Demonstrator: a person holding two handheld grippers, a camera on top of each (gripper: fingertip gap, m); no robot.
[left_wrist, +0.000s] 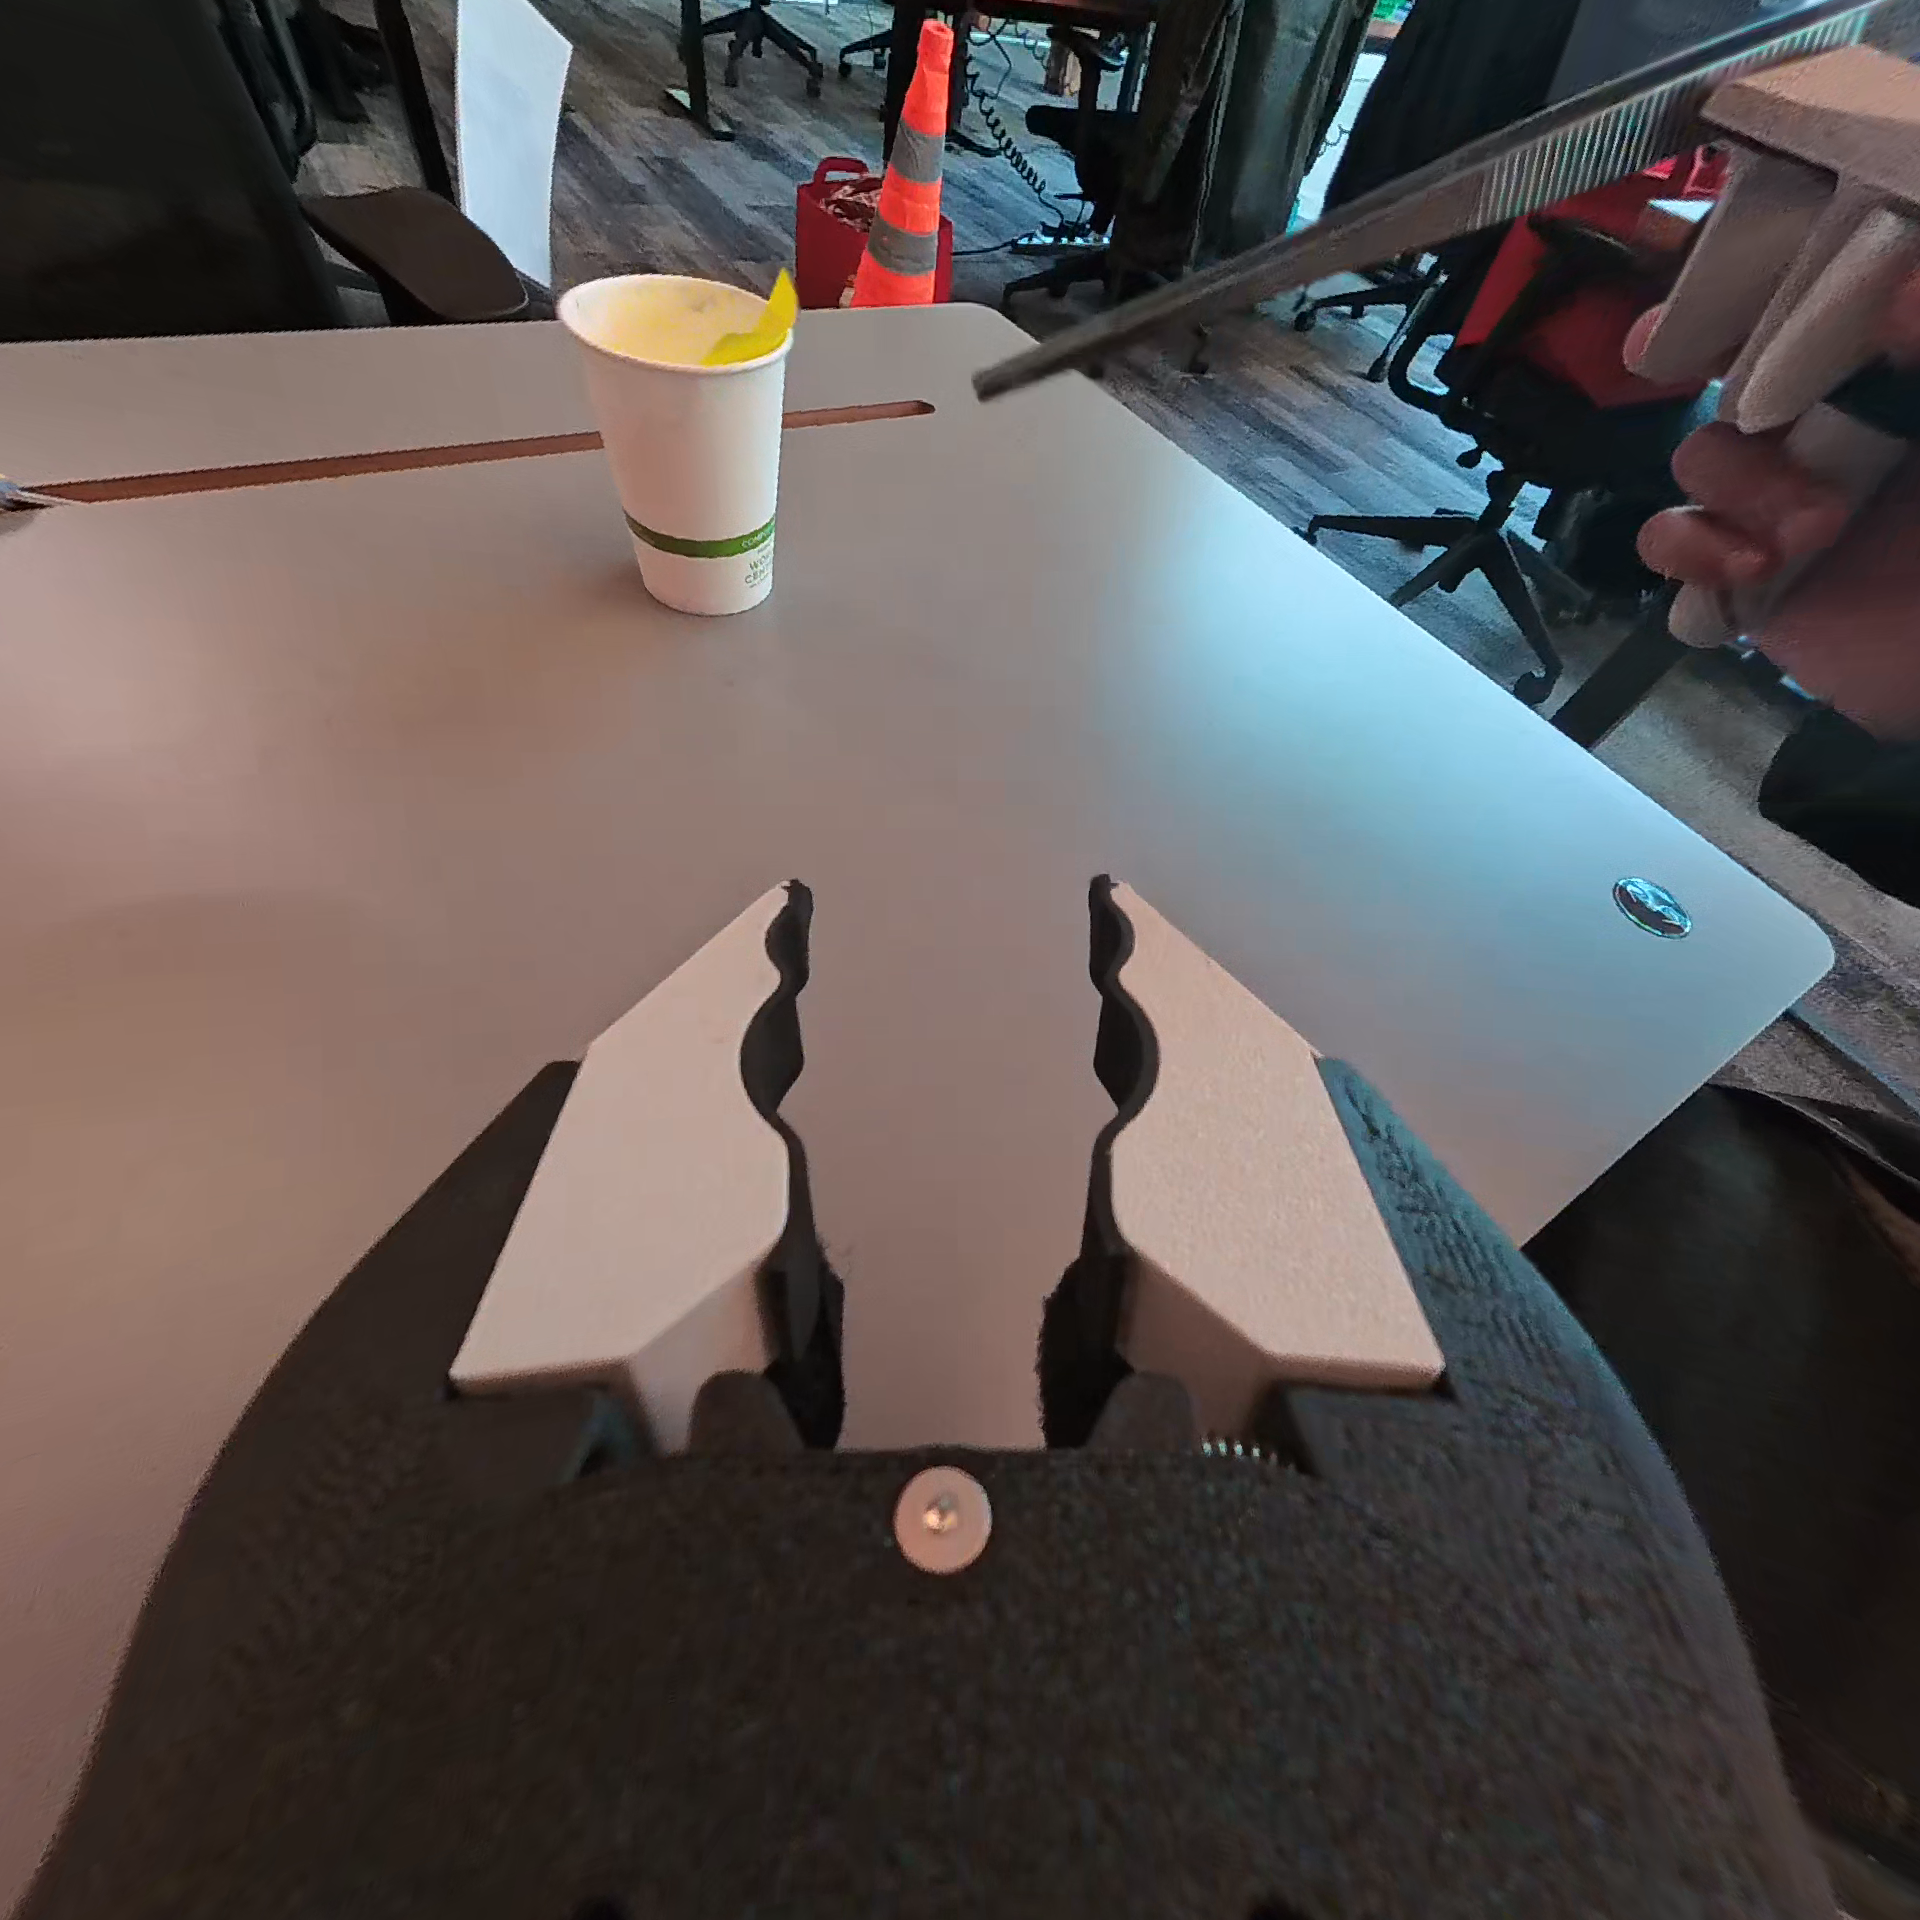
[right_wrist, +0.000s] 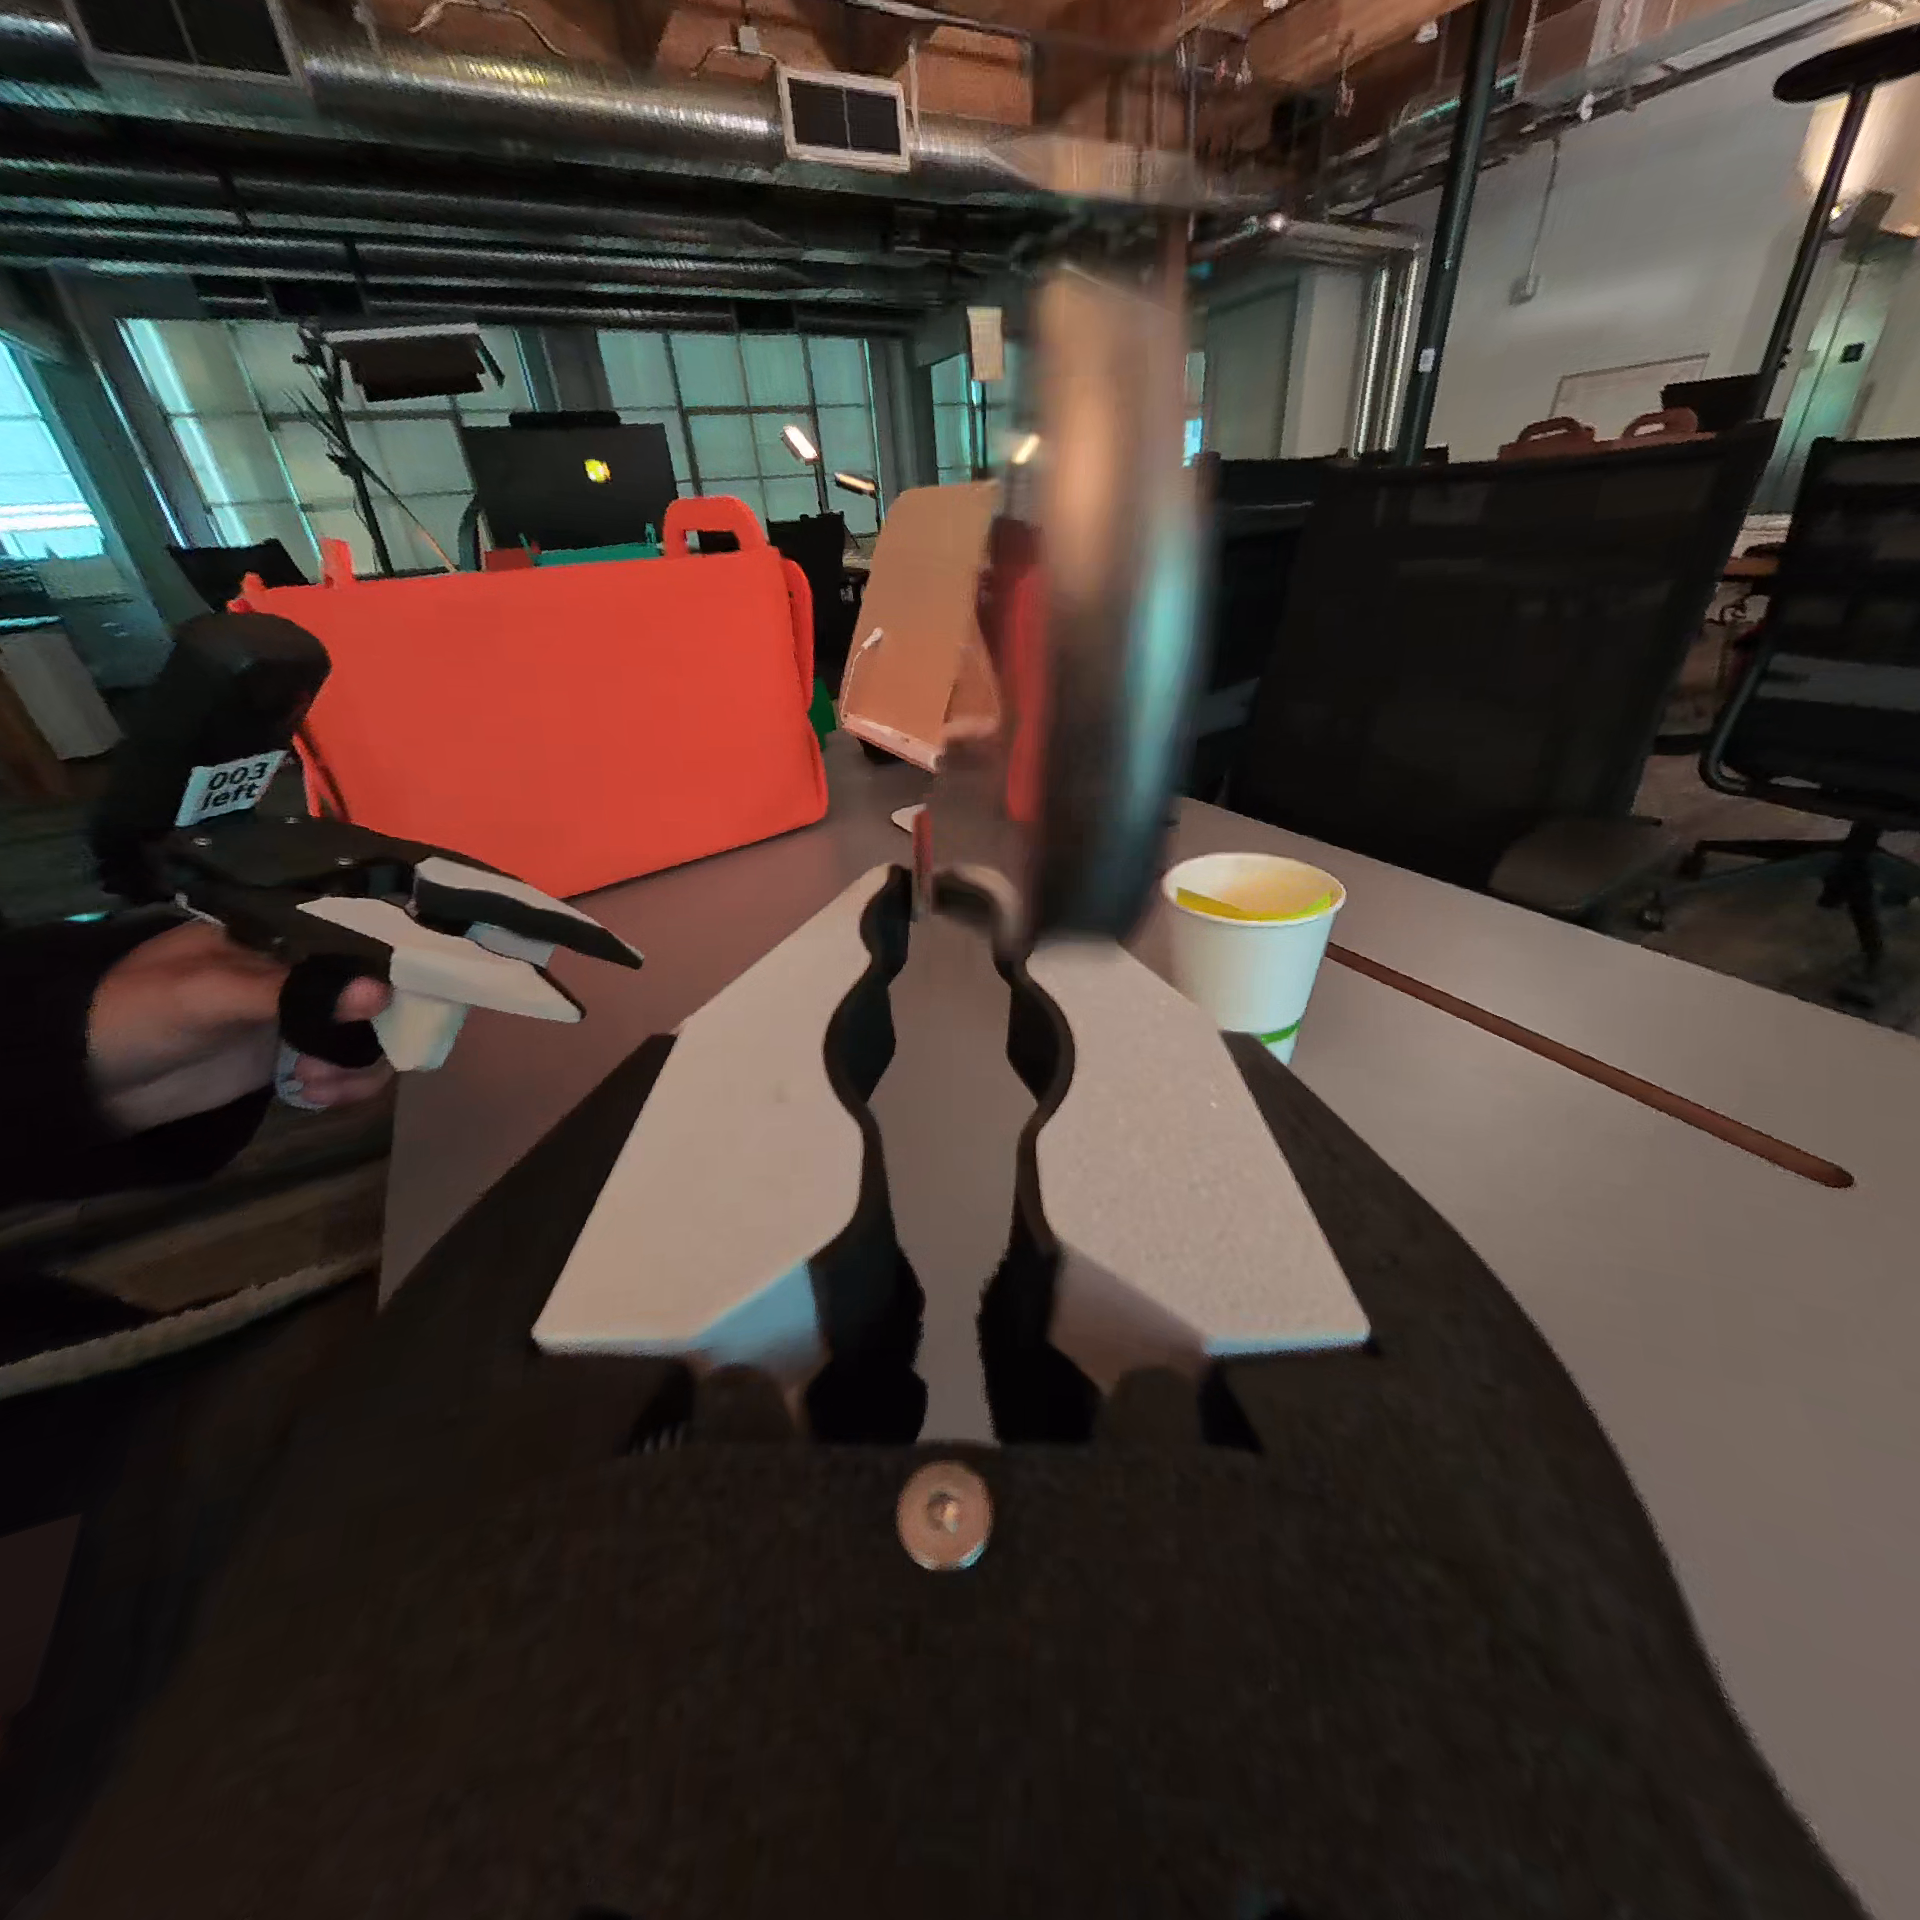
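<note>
My left gripper (left_wrist: 948, 888) is open and empty, low over the grey table (left_wrist: 1143, 675). A white paper cup (left_wrist: 696, 457) with a green band stands ahead of it, with a yellow paper scrap (left_wrist: 764, 327) inside. My right gripper (right_wrist: 951, 894) is shut at its tips on a long thin metal strip (right_wrist: 1112, 623), blurred here, which rises above the cup (right_wrist: 1252, 956). In the left wrist view the right gripper (left_wrist: 1766, 260), in a hand, holds the strip (left_wrist: 1351, 239) slanting down toward the cup. The left gripper (right_wrist: 499, 945) shows at the left of the right wrist view.
A narrow slot (left_wrist: 312, 468) runs across the table behind the cup. An orange case (right_wrist: 551, 727) and a cardboard piece (right_wrist: 914, 623) stand at the table's far side. An orange cone (left_wrist: 914, 177), a red bag (left_wrist: 831, 229) and office chairs (left_wrist: 1507, 499) stand on the floor beyond. My hands' fingertips stand some 25 cm from each other.
</note>
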